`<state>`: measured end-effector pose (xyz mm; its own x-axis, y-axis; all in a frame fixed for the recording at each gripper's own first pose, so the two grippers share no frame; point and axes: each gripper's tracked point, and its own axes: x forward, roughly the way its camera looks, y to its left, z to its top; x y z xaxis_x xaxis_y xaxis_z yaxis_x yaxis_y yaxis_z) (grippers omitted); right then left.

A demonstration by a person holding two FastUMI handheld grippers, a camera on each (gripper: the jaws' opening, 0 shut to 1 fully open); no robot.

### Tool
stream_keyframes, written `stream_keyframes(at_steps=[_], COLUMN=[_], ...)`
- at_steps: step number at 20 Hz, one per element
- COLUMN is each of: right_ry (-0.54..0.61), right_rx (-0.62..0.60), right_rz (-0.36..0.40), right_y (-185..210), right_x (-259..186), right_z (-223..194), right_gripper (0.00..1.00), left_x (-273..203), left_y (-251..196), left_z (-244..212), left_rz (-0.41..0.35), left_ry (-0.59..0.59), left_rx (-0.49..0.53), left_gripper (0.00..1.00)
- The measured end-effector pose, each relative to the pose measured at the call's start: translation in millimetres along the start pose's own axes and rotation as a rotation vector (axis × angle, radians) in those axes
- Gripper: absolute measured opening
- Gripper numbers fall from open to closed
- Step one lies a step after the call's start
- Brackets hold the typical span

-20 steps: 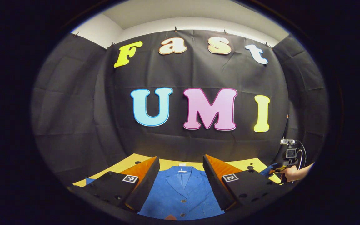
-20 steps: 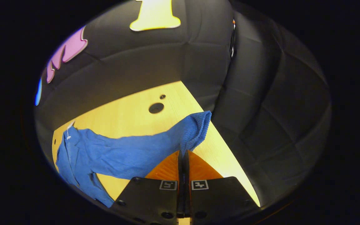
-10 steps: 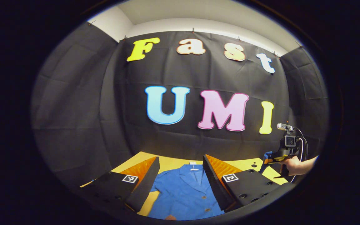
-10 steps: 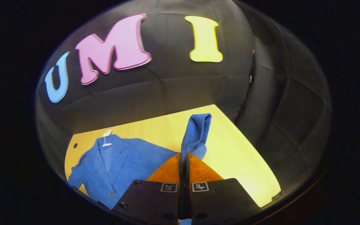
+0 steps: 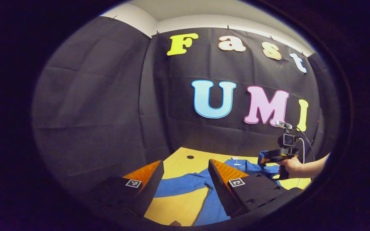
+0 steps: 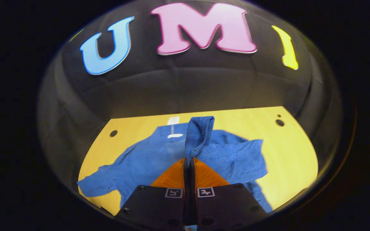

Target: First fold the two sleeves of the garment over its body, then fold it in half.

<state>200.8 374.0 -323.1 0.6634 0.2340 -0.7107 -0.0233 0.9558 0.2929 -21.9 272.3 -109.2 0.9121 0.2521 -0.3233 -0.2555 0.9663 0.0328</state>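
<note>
Blue ribbed cloth, the garment [image 6: 159,157] lies spread on the yellow wooden desk [image 6: 287,150]. Its left sleeve [image 5: 178,187] stretches flat between the left tool [image 5: 185,179], whose fingers stand apart, released. Since a second ago the right tool [image 6: 188,163], clenched on the right sleeve's knitted cuff [image 6: 199,131], has carried it from the desk's corner over the body: first fold nearly laid.

No legible text; square coded markers [image 5: 236,182] sit on the gripper fingers; the garment's [image 6: 133,166] white neck tag [image 6: 173,121] seems blank, perhaps too blurred to read.
</note>
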Motion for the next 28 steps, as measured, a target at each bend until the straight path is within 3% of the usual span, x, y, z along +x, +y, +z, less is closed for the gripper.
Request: stream_keyframes(at_steps=[6, 12, 14, 15, 16, 19, 20, 21, 22, 23, 24, 28], right_ry=[0.138, 0.276, 0.294, 0.307, 0.322, 0.286, 0.268, 0.24, 0.202, 0.151, 0.095, -0.141], right_rx=[0.069, 0.103, 0.125, 0.159, 0.189, 0.184, 0.16, 0.13, 0.091, 0.055, 0.024, -0.067], right_rz=[0.118, 0.138, 0.178, 0.231, 0.275, 0.327, 0.328, 0.328, 0.32, 0.31, 0.301, 0.246], right_y=[92, 99, 105, 116, 126, 133, 129, 124, 115, 106, 99, 56], right_x=[56, 76, 72, 68, 67, 55, 49, 43, 34, 25, 13, -56], right_z=[-67, -111, -111, -108, -108, -96, -91, -84, -74, -61, -46, 17], right_gripper=[0.0, 0.02, 0.05, 0.0, 0.37, 0.7, 0.86, 0.9, 0.8, 0.82, 0.96, 0.98], left_x=[-6, 0, 9, 15, 19, 24, 28, 31, 35, 38, 43, 60], left_y=[63, 70, 67, 62, 58, 51, 50, 51, 52, 55, 57, 72], left_z=[-21, -28, -33, -35, -36, -33, -32, -32, -33, -39, -42, -59], left_rz=[0.104, 0.1, 0.082, 0.072, 0.062, 0.041, 0.037, 0.031, 0.03, 0.03, 0.033, 0.045], left_ry=[0.062, 0.085, 0.092, 0.096, 0.1, 0.091, 0.082, 0.074, 0.076, 0.081, 0.084, 0.09], left_rx=[0.009, -0.018, -0.038, -0.044, -0.046, -0.03, -0.022, -0.017, -0.014, -0.013, -0.01, 0.022], left_gripper=[0.8, 0.81, 0.8, 0.8, 0.81, 0.81, 0.81, 0.81, 0.81, 0.8, 0.8, 0.8])
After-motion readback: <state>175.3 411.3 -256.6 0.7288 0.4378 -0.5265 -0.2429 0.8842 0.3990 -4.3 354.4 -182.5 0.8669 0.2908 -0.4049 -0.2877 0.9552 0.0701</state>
